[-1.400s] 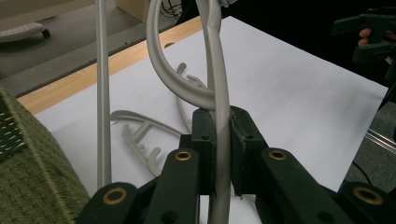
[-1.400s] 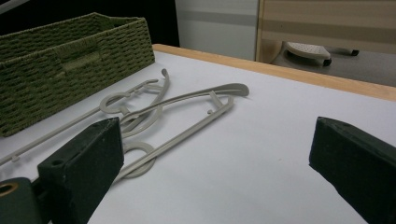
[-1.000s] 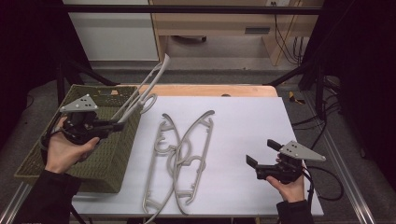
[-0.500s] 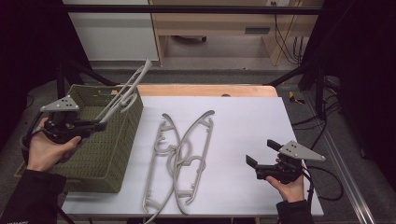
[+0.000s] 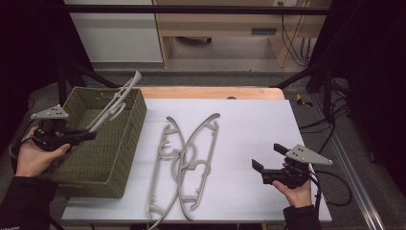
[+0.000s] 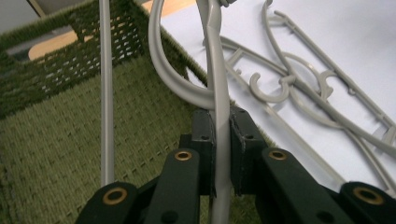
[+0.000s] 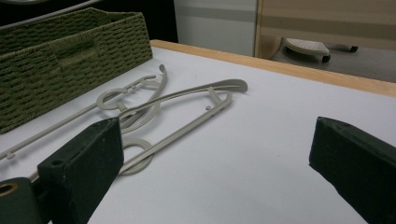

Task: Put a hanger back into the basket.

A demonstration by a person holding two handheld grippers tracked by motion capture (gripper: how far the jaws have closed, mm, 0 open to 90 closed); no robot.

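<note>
Over the basket point(image 5: 125, 143), your left gripper point(image 6: 221, 135) is clamped tight on a grey hanger point(image 5: 115, 103) by one thin bar: light, stiff, slick plastic, likely to swing.
</note>
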